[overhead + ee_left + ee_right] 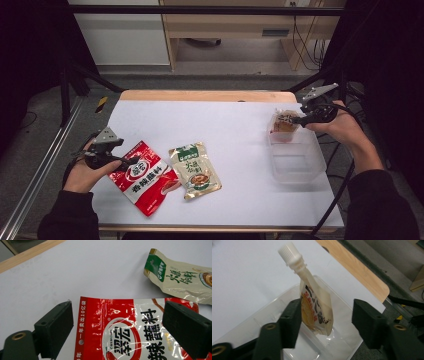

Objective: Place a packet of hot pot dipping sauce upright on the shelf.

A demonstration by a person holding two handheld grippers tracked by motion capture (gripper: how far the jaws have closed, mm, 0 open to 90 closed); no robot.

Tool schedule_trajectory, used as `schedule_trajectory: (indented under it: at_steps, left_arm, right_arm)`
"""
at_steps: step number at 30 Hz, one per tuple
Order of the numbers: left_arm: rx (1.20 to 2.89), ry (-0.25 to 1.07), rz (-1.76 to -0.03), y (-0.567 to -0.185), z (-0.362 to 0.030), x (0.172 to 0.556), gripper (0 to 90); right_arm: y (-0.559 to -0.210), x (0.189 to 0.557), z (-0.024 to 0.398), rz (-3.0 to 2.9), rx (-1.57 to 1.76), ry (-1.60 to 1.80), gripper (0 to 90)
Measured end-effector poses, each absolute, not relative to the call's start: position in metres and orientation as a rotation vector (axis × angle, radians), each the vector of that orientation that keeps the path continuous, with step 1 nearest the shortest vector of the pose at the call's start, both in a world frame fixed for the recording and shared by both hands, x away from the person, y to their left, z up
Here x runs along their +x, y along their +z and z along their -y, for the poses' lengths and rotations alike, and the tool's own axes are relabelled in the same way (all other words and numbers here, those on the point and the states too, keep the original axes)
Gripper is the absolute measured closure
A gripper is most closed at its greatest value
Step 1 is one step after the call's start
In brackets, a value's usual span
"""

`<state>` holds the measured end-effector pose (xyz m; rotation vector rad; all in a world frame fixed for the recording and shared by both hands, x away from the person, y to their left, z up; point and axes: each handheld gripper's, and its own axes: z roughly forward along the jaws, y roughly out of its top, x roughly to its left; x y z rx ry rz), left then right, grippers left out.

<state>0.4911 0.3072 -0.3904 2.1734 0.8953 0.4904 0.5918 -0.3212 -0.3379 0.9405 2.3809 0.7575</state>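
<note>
Over clear tub [274, 305] | right hand-held gripper [327, 322] open | spouted pouch [317, 307] between jaws

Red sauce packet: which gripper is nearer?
Left. The left gripper hovers at the red sauce packet, open jaws straddling its top edge. The right gripper is across the table, open over the clear container with the spouted pouch.

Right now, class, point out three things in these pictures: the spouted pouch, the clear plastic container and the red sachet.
spouted pouch [318, 307], right gripper view, on its printed front.
clear plastic container [320, 167], high view, on its right rim.
red sachet [120, 332], left gripper view, on its round logo.
</note>
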Motion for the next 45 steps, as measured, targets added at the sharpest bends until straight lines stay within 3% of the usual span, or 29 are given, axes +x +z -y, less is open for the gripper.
schedule_trajectory:
  at_steps: [9, 13, 20, 27, 45]
  left_arm:
    - [2.184, 0.485, -0.877, -0.392, -0.3, 0.49, 10.1]
    - [2.194, 0.485, -0.859, -0.392, -0.294, 0.49, 10.0]
    - [2.22, 0.485, -0.825, -0.393, -0.282, 0.49, 9.9]
    - [2.274, 0.462, -0.809, -0.401, -0.268, 0.494, 10.9]
    - [2.359, 0.407, -0.737, -0.413, -0.231, 0.501, 13.1]
  right_arm:
    - [-0.304, 0.55, 0.282, -2.279, 0.859, 0.773, 18.6]
    - [-0.302, 0.526, 0.256, -2.238, 0.835, 0.902, 15.7]
    - [-0.324, 0.494, 0.203, -2.233, 0.797, 1.0, 17.5]
    - [-0.375, 0.47, 0.139, -2.313, 0.729, 1.021, 23.2]
    - [-0.435, 0.458, 0.105, -2.33, 0.795, 1.004, 24.7]
